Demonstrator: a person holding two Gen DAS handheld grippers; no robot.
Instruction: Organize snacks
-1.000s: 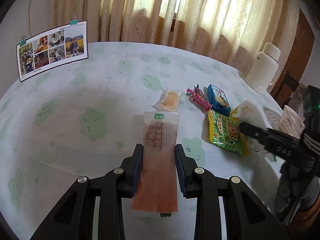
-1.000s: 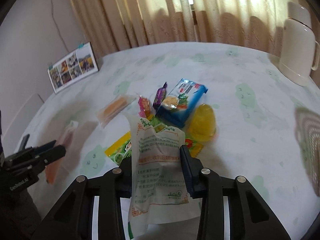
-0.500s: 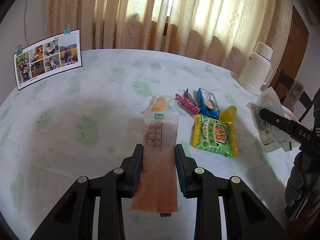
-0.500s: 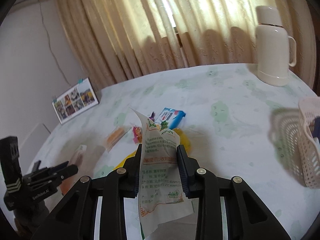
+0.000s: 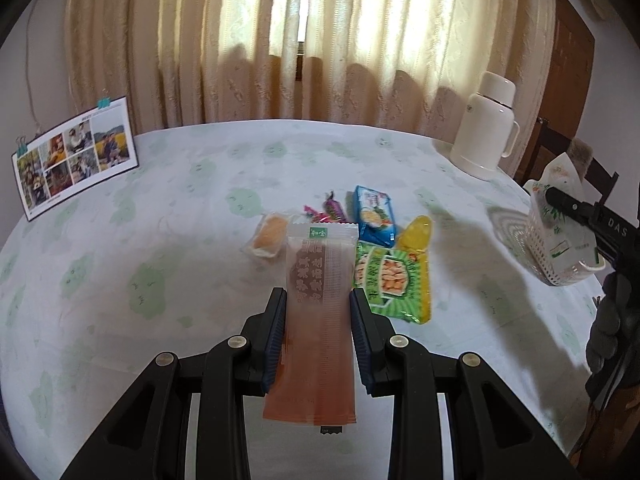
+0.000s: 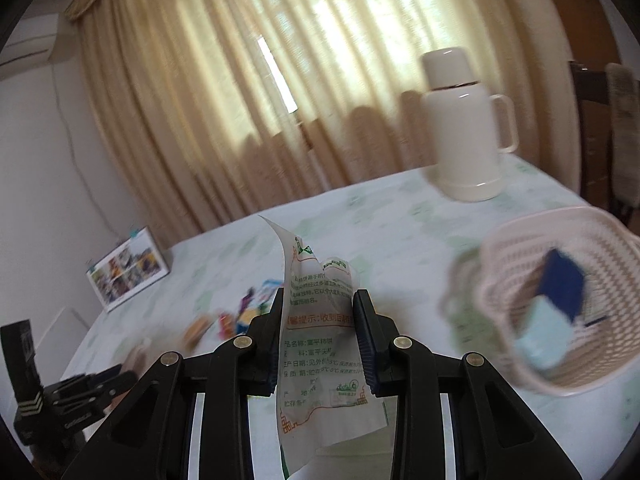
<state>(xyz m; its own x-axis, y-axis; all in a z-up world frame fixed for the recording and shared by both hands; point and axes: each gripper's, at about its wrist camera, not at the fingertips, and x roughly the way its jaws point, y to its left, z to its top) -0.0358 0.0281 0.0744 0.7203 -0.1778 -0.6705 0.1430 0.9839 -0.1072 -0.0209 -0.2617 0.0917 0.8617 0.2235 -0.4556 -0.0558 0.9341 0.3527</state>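
In the left wrist view, the left gripper (image 5: 318,334) is clamped on a long orange-red snack packet (image 5: 318,320), its blue-padded fingers pressing both long edges and holding it above the green-patterned tablecloth (image 5: 160,272). Five snacks lie in a cluster on the cloth beyond it: a small clear-wrapped cake (image 5: 267,235), a pink and purple candy pair (image 5: 330,211), a blue biscuit pack (image 5: 375,216), a yellow jelly cup (image 5: 418,232) and a green peanut bag (image 5: 390,278). At the right edge the right gripper (image 5: 554,197) carries a white bag (image 5: 560,216) close to the pale basket (image 5: 536,248).

In the right wrist view, which is motion-blurred, the right gripper's fingers (image 6: 362,332) are closed on that white printed bag, which stands crumpled between them. The basket sits near, to the right, and already holds a dark blue pack (image 6: 562,282) and a light blue pack (image 6: 542,336). A cream thermos (image 6: 464,124) stands behind it.

Judging from this, two snacks are stored, two are in transit with the white bag closest to release, and five are left on the table, so the job looks less than half done
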